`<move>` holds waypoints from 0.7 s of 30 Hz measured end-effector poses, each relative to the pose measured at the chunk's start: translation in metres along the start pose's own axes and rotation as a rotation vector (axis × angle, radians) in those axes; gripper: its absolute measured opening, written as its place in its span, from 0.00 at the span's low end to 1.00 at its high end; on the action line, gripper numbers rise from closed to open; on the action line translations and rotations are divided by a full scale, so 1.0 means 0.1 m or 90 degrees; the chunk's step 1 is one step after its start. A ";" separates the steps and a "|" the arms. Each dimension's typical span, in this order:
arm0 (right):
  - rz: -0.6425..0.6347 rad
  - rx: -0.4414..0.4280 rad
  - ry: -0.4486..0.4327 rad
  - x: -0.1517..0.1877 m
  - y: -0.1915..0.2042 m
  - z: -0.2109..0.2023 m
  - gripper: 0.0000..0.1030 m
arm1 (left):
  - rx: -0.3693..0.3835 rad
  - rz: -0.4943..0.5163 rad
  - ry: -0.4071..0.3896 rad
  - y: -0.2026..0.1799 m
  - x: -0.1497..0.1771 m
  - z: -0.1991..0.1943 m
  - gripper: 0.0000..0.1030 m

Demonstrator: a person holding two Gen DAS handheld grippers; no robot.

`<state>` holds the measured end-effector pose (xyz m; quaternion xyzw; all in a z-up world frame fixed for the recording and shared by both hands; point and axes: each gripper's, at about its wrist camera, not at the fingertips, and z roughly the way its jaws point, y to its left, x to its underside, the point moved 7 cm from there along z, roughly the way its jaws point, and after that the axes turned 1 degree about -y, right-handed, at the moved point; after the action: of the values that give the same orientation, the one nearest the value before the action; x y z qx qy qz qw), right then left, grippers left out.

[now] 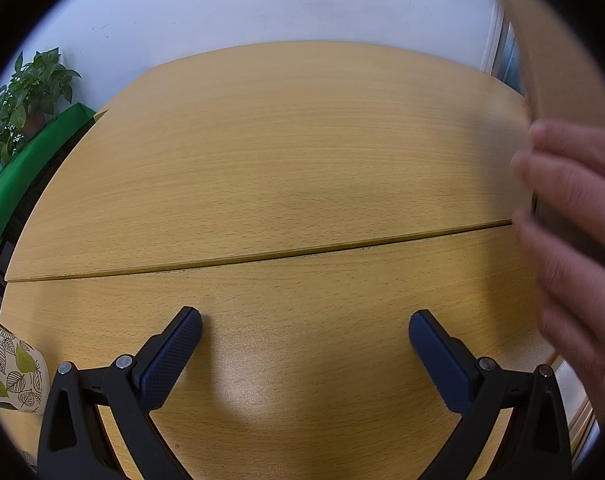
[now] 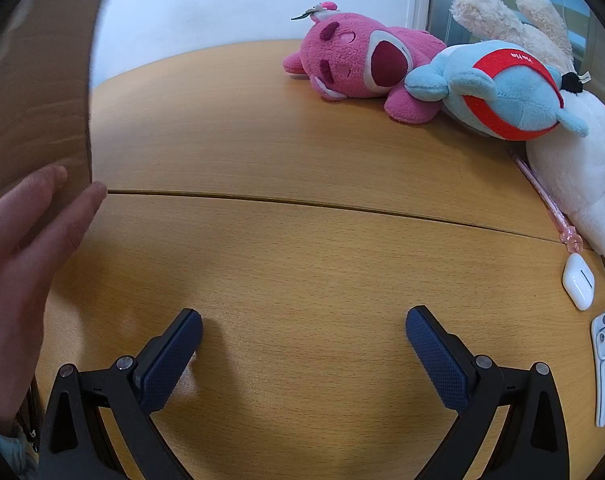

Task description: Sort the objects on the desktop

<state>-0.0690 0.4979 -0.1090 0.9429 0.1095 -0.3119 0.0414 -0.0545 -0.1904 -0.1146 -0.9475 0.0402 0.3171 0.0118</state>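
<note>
Plush toys: pink one (image 2: 358,66) and blue one (image 2: 506,88) piled far ahead-right of right tongs (image 2: 304,332).
Tongs: both pairs spread, empty; left tongs (image 1: 304,334) over bare desk (image 1: 286,152).
Risk: a bare hand (image 2: 26,248) just left of them could be bumped; earbud case (image 2: 579,282) may slide off the desk edge.

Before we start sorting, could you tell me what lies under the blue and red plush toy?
The blue and red plush toy rests on the white plush toy and against the pink plush bear. Anything beneath it on the table is hidden.
</note>
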 end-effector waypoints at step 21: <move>0.000 0.000 0.001 -0.01 -0.01 0.00 1.00 | 0.000 0.000 0.000 0.00 0.00 0.00 1.00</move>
<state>-0.0697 0.4989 -0.1085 0.9430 0.1095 -0.3115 0.0416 -0.0547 -0.1907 -0.1147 -0.9475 0.0402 0.3171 0.0116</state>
